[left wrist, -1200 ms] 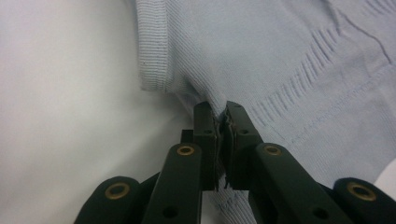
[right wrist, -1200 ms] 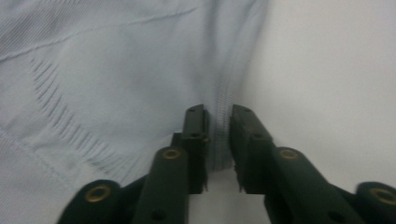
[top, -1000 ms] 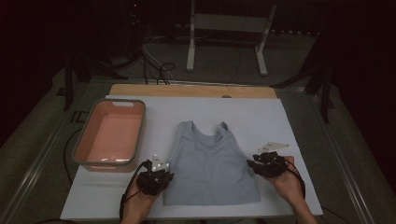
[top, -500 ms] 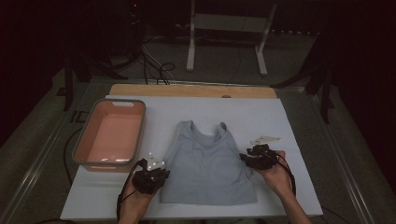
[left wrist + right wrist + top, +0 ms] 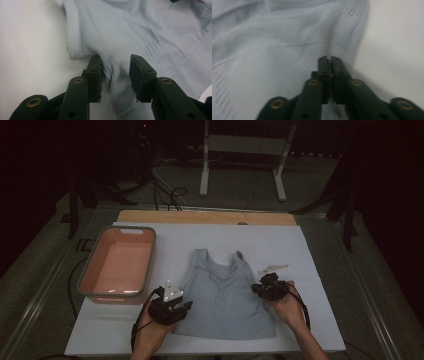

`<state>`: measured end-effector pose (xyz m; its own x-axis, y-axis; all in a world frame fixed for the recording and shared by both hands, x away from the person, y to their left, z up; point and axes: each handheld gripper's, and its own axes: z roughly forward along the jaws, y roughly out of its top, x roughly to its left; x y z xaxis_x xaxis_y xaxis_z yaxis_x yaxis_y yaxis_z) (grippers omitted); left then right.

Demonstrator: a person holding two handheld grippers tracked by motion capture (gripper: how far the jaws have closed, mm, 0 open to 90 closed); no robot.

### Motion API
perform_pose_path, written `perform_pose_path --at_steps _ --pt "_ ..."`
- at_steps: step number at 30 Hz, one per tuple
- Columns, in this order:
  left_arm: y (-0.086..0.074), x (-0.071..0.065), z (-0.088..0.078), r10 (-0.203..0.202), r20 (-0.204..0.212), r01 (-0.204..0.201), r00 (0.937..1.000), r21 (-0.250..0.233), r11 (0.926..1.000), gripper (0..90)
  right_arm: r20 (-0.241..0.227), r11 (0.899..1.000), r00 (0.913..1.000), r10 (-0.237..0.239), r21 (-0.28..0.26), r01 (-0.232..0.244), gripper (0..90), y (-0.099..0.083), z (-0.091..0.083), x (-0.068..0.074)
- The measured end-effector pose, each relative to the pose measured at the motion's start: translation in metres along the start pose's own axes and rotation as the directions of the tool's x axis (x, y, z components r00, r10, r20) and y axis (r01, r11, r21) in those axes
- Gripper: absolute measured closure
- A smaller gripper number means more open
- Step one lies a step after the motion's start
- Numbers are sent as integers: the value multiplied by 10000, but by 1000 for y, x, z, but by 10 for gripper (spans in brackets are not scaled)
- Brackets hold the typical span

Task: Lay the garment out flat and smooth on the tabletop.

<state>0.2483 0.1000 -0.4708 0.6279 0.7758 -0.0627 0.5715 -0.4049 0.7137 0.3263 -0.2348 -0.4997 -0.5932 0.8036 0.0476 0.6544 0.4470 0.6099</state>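
Observation:
A light blue tank top [image 5: 225, 295] lies flat on the white table mat [image 5: 310, 250], neck away from me. My left gripper [image 5: 186, 306] is at the top's left side edge. In the left gripper view its jaws [image 5: 115, 60] have just been opening and stand apart, with a raised fold of the tank top [image 5: 125, 30] between them. My right gripper [image 5: 256, 289] is at the right side edge below the armhole. Its jaws [image 5: 329, 58] have just been closing and are pressed together on the edge of the tank top [image 5: 274, 50], with fabric showing between them.
A pink tub [image 5: 131, 228] stands on the mat to the left of the top. A wooden board [image 5: 205, 216] edges the mat's far side. Beyond it are a white stand [image 5: 240, 145] and cables [image 5: 170, 195] on the dark floor.
My right hand has moved a little farther up the top's right edge and inward. The left hand has stayed nearly in place at the left edge.

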Motion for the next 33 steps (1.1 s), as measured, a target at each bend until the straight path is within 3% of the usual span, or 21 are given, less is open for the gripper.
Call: perform_pose_path --at_steps 8,9,10,12,14,18,21,23,29,33 --pt "12 -3 -4 169 -90 -172 9998 -310 9994 589 -261 9968 9983 -523 -614 506 880 3 -12 10" --pt "12 -3 -4 164 -150 -169 9998 -325 9993 569 -245 9972 9987 -454 -608 438 719 3 -12 9" --pt "12 -2 -6 133 -200 -140 9997 -376 9992 556 -12 9977 9991 -419 -543 418 652 3 -10 8" --pt "12 0 -8 101 -236 -112 9997 -469 9988 529 484 9989 9983 -325 -319 341 543 2 -5 5" --pt "13 1 -10 34 -266 -49 9996 -592 9982 512 613 10000 9981 -49 -37 51 497 0 -1 0" --pt "18 1 -11 44 -235 -61 9997 -722 9974 496 473 9992 9983 339 199 -349 541 -3 4 -4" --pt "23 -2 -7 145 -157 -156 9998 -728 9972 493 -29 9992 9994 342 221 -341 746 -2 5 -2" --pt "27 -5 -2 215 -99 -222 9997 -716 9972 493 -54 9998 9999 127 177 -126 807 -1 4 0" --pt "45 -11 17 534 126 -525 9985 -645 9965 493 300 9985 9992 -282 -456 295 821 1 -7 9" --pt "60 -15 31 816 179 -804 9965 -566 9951 494 249 9938 9982 -554 -949 576 821 1 -13 14"
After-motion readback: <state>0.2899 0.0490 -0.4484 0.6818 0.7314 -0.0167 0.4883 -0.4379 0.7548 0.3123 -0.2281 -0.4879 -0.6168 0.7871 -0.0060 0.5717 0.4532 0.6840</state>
